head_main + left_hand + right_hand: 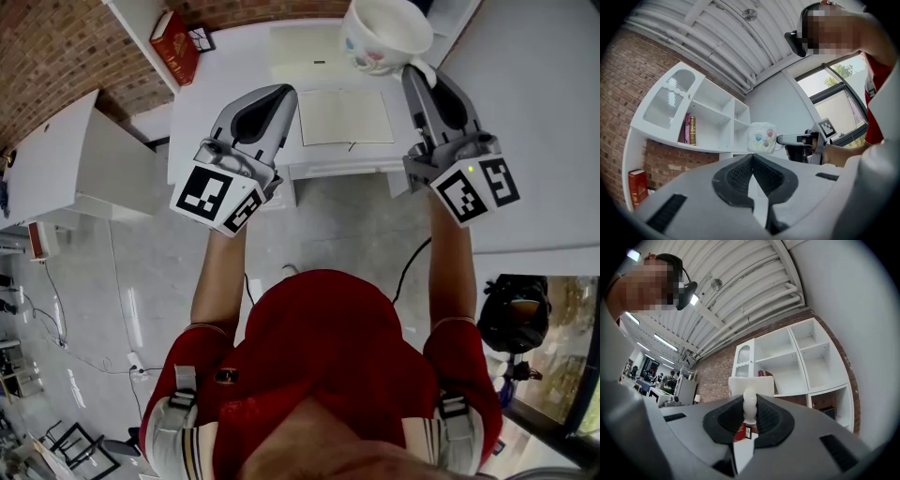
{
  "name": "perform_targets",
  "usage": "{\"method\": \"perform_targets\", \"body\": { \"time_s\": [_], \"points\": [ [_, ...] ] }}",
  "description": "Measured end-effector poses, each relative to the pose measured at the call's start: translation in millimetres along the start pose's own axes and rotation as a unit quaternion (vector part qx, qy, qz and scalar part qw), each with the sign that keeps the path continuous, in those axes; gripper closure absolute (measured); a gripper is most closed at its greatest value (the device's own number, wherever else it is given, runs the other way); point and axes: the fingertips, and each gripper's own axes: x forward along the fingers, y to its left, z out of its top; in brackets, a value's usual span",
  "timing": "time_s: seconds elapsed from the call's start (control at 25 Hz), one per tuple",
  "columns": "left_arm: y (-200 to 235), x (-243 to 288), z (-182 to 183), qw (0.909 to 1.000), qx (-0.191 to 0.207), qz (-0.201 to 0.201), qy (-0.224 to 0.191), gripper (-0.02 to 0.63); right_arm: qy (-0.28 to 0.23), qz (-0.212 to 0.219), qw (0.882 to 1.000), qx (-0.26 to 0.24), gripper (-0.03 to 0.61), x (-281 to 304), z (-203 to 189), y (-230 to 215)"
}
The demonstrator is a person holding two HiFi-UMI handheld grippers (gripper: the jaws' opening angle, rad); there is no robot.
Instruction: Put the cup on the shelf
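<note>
Cup (384, 33), white with painted flowers, hangs in the air facing the shelf (797, 364). Its handle (749, 404) is clamped between the narrowly parted jaws of the right gripper (419, 73). The left gripper (284, 94), alongside, has its jaws together and holds nothing.

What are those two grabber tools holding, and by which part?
The right gripper clamps the white cup by its handle; the left gripper holds nothing.
</note>
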Motion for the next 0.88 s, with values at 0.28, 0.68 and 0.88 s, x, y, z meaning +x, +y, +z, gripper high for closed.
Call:
{"method": "perform_targets", "body": {
  "time_s": [0.28, 0.68, 0.88],
  "points": [
    [43, -7, 24, 0.9997, 0.002, -0.012, -0.022, 0.607, 0.004, -0.021, 1.0, 0.0, 0.541, 53, 20, -17],
    [95, 3, 40, 0.9991, -0.004, -0.026, -0.033, 0.607, 0.006, -0.056, 0.998, -0.011, 0.541, 124, 53, -46],
    [114, 24, 38, 0.9993, -0.005, -0.022, -0.029, 0.607, 0.02, -0.054, 0.998, -0.016, 0.541, 150, 47, -65]
  ]
}}
